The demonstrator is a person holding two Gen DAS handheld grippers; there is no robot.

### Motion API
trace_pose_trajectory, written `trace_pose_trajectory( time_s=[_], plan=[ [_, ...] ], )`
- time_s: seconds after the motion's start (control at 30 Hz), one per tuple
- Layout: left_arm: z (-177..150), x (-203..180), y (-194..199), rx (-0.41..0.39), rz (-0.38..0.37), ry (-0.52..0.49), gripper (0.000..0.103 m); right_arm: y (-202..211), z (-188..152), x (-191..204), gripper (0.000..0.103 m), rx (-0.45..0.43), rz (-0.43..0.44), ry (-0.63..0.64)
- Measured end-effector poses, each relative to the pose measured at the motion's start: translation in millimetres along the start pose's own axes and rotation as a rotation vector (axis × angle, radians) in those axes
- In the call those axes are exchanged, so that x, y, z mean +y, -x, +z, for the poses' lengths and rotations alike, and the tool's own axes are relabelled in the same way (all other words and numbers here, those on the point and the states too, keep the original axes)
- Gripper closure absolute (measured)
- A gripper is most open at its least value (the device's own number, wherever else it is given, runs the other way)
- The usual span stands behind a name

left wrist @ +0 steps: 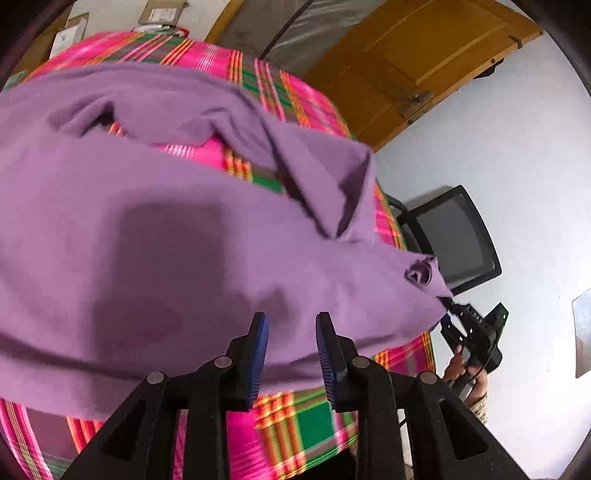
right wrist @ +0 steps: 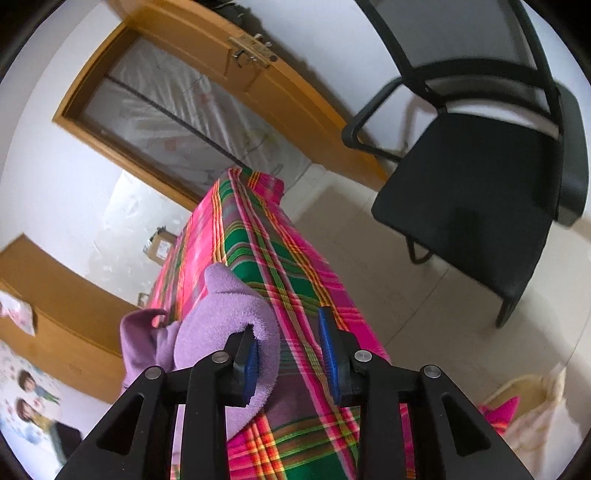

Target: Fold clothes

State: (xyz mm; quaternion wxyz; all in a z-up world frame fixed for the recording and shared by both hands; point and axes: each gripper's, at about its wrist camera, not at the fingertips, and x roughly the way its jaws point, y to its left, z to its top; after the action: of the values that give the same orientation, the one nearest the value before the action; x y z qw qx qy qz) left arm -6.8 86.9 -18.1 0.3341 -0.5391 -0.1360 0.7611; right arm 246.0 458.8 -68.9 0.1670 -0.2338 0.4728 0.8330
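Note:
A purple garment [left wrist: 177, 229] lies spread and rumpled over the pink-and-green plaid tablecloth [left wrist: 303, 417]. My left gripper [left wrist: 291, 321] hovers open just above the garment's near hem, with nothing between its blue pads. At the table's right edge my right gripper [left wrist: 452, 304] meets the garment's pulled-out corner, a hand [left wrist: 458, 365] behind it. In the right wrist view that gripper [right wrist: 290, 332] stands wide open. The purple corner [right wrist: 229, 317] is draped over its left finger [right wrist: 247, 354], and the gap shows only tablecloth [right wrist: 295, 295].
A black office chair [right wrist: 472, 177] stands on the pale floor right of the table, seen also as the chair [left wrist: 458, 240]. A wooden door [left wrist: 424, 62] and cardboard boxes [left wrist: 162, 13] are beyond the table's far end. A pale bag [right wrist: 532, 413] sits on the floor.

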Motion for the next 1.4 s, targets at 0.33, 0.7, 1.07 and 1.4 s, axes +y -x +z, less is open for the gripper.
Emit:
trace_pose_trajectory(
  time_s=[0.33, 0.7, 1.07, 1.4],
  plan=[
    [-25.8, 12.0, -12.6, 0.051, -0.013, -0.003, 0.076, -1.9, -0.6, -21.7, 0.07, 0.017, 0.099, -0.174],
    [-43.8, 12.2, -4.7, 0.089, -0.059, -0.03, 0.076, 0.8, 7.3, -22.2, 0.07, -0.01, 0.134, -0.263],
    [-5.8, 25.5, 52.1, -0.036, -0.023, -0.04, 0.076, -1.0, 16.4, -11.3, 0.07, -0.001, 0.051, -0.231],
    [64.8, 61.6, 111.6, -0.167, 0.116, -0.016, 0.076, -10.4, 24.8, -6.2, 0.07, 0.03, -0.022, -0.252]
  ],
)
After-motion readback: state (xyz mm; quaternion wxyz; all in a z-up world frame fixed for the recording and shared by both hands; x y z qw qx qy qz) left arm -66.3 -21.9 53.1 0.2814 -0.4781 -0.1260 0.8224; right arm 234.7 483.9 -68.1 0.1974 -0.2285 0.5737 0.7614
